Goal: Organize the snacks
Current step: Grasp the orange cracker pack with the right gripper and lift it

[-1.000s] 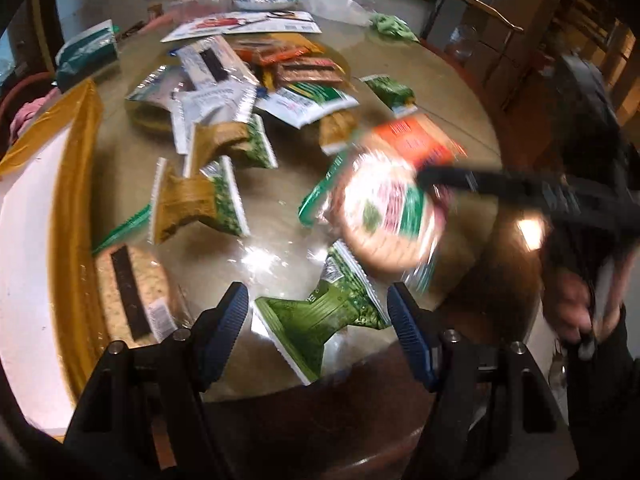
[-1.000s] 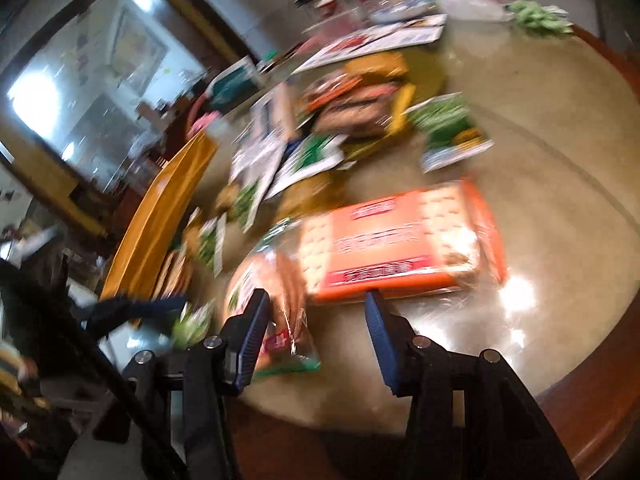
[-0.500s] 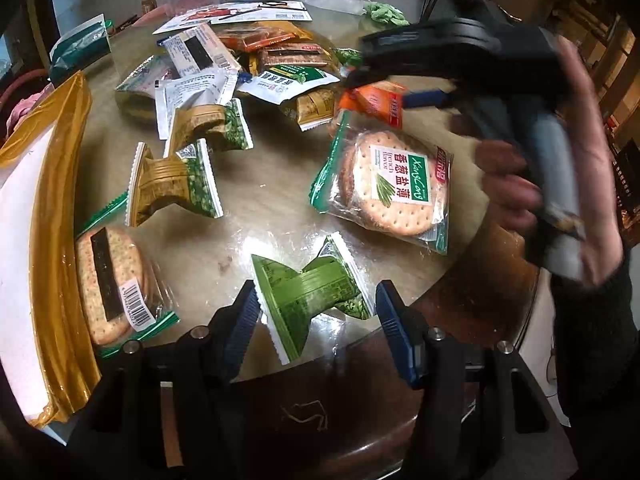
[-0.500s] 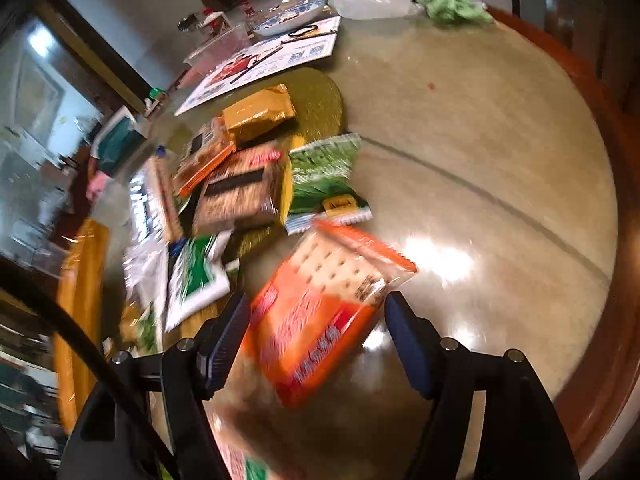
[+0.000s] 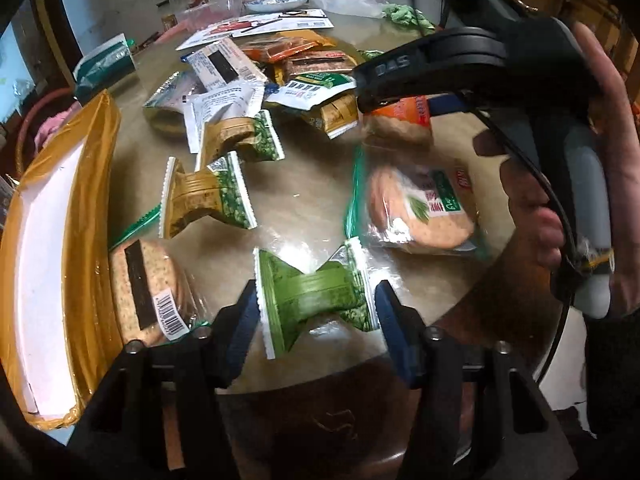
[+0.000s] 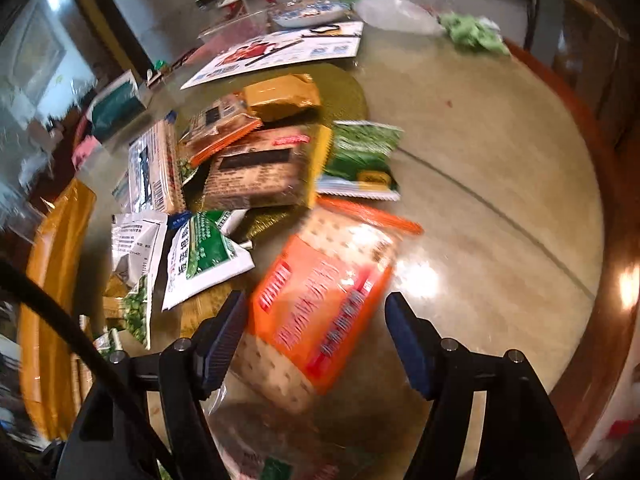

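Left gripper point(image 5: 316, 316) has just been closing around the green packet point(image 5: 314, 294) at the table point(image 5: 304, 208) edge, pads beside its ends; right gripper point(image 6: 314, 336) stands wide, straddling the orange crackers point(image 6: 320, 300) without clamping

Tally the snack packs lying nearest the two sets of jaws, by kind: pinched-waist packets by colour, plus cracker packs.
Green pinched packet: 1
Gold pinched packets: 2
Round cracker packs: 2
Orange cracker pack: 1
Total: 6
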